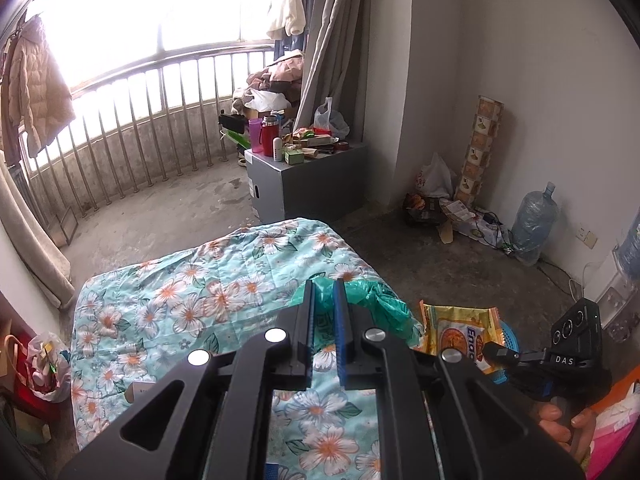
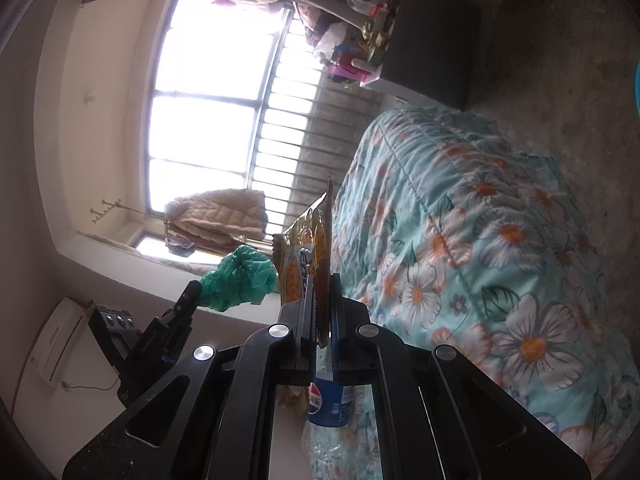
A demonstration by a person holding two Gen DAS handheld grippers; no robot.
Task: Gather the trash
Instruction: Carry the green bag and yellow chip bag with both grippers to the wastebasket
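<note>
While clamped: snack wrapper (image 2: 308, 256) between right gripper (image 2: 322, 292) pads, green bag (image 1: 372, 300) in left gripper (image 1: 324, 292).

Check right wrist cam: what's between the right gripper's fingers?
In the right wrist view, the right gripper is clamped on an orange snack wrapper, edge-on between the pads. The left wrist view shows the same wrapper face-on beside the green plastic bag.

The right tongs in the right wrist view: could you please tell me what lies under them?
Under the right tongs, which pinch a yellow wrapper, lies a clear Pepsi bottle on the floral quilt. The tongs' frame covers the bottle's top, so no cap shows.
</note>
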